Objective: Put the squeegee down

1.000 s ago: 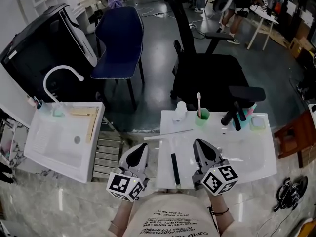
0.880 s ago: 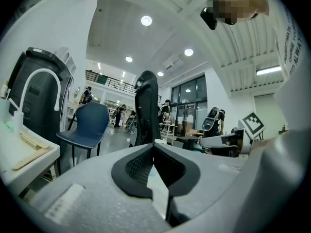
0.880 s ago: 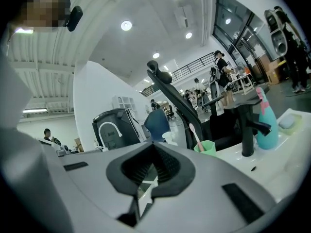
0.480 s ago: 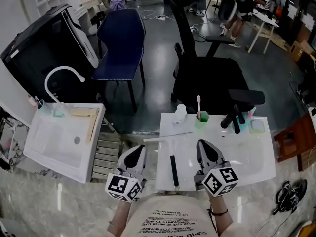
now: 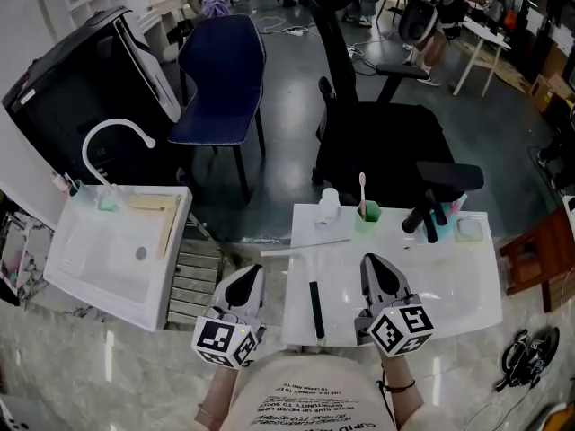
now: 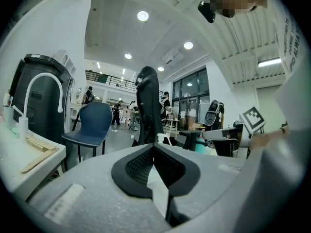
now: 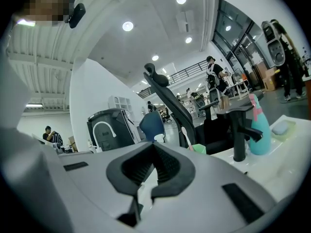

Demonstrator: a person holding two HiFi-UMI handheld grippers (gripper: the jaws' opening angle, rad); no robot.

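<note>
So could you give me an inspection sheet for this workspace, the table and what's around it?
Surface: white countertop, glossy.
Job's things: squeegee lies flat on it, held by neither gripper.
Clutter: white bottle, green cup with toothbrush, black faucet, along the far edge.
Grippers: left gripper and right gripper both shut, empty.
Cables: dark coil on the floor, right.
Surroundings: second sink, blue chair, black office chair.

glossy table (image 5: pixel 454 281), matt black squeegee (image 5: pixel 315 305)
</note>
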